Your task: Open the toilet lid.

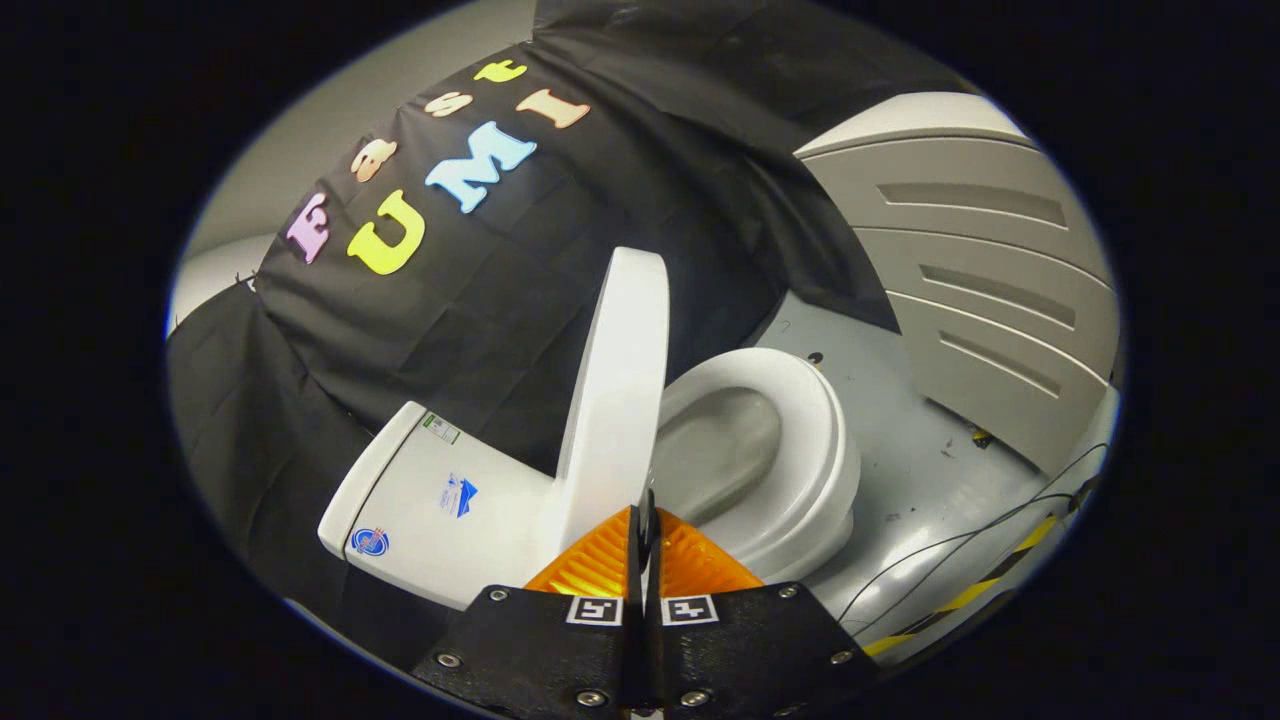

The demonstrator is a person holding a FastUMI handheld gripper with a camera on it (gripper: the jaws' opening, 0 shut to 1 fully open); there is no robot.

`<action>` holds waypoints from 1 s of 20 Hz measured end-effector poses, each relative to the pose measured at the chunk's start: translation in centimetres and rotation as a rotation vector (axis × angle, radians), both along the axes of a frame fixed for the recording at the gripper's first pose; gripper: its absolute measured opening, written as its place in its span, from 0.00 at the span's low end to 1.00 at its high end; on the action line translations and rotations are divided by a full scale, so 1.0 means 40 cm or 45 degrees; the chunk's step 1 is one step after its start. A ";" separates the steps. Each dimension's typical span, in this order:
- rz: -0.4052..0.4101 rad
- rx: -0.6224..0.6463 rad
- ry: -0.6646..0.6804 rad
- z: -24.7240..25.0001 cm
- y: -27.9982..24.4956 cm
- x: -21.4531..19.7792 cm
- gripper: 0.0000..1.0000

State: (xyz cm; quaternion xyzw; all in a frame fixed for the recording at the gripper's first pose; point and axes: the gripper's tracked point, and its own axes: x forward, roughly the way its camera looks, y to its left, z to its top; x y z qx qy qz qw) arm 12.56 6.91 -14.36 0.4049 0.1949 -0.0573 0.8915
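The white toilet lid (615,390) stands raised, edge-on to me, leaning back toward the tank (440,510). Beside it, the seat ring (810,440) lies down around the open bowl (715,450). My gripper (646,505) is shut, its two fingers pressed together with nothing between them. The fingertips sit right at the lid's near edge, close to where it meets the seat; I cannot tell whether they touch it.
The toilet stands on a grey floor (900,470). A grey panelled wall unit (990,290) rises beyond the seat. Thin cables (960,560) and a yellow-and-black striped tape (960,600) run along the floor near it. Black cloth hangs behind the tank.
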 end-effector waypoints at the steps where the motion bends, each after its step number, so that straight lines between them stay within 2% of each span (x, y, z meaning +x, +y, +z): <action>1: -0.007 0.006 0.003 0.006 0.000 0.002 0.00; 20: 0.012 -0.124 0.003 0.088 0.065 0.010 0.00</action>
